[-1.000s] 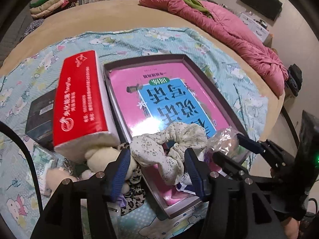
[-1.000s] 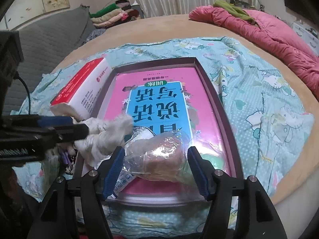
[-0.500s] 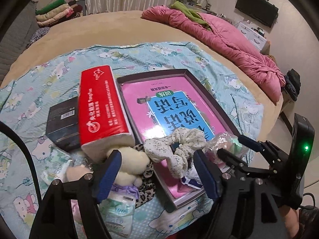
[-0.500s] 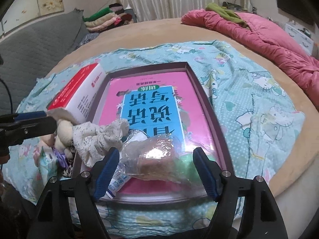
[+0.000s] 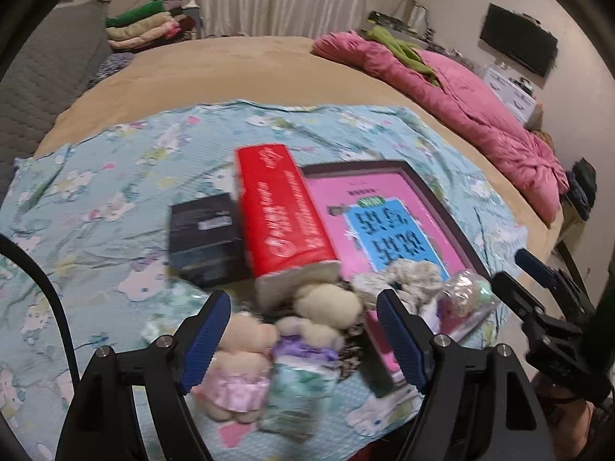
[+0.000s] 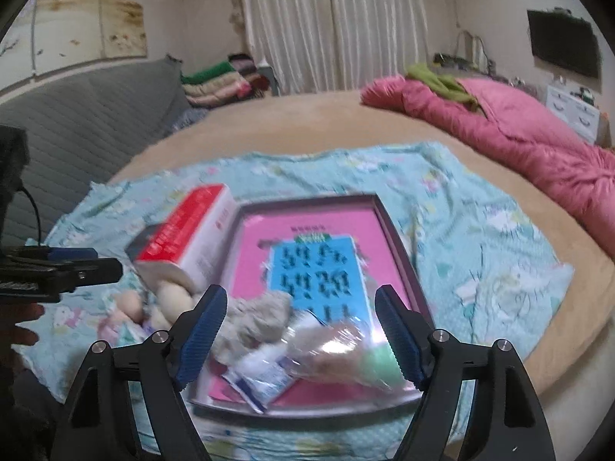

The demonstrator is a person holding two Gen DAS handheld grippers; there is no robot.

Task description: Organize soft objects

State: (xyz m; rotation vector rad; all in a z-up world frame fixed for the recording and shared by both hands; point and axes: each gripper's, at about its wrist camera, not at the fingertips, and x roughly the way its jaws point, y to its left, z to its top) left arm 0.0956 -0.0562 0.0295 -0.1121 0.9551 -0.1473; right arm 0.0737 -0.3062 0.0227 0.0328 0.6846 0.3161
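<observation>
My left gripper [image 5: 303,340] hangs over two cream plush toys [image 5: 238,365] and a small green tissue pack [image 5: 296,395]. Its jaws are opening and nothing is pressed between them. A floral scrunchie [image 5: 403,276] and a clear plastic bag [image 5: 465,292] lie at the near end of the pink tray [image 5: 353,166]. My right gripper [image 6: 300,340] is above that end of the tray [image 6: 307,201]. Its jaws are opening too, and the bag [image 6: 338,349] and scrunchie [image 6: 261,319] lie loose below them. The picture is blurred.
A red tissue pack [image 5: 284,215] leans on the tray's left rim, and a black box [image 5: 207,238] sits to its left. All rest on a blue patterned cloth [image 5: 115,199] over a tan bed. A pink quilt [image 5: 461,96] lies at the far right and folded clothes [image 5: 142,27] at the back.
Both grippers widened and pulled back upward. The left one left the scrunchie on the tray and swung left over the plush toys. The right one left the plastic bag on the tray.
</observation>
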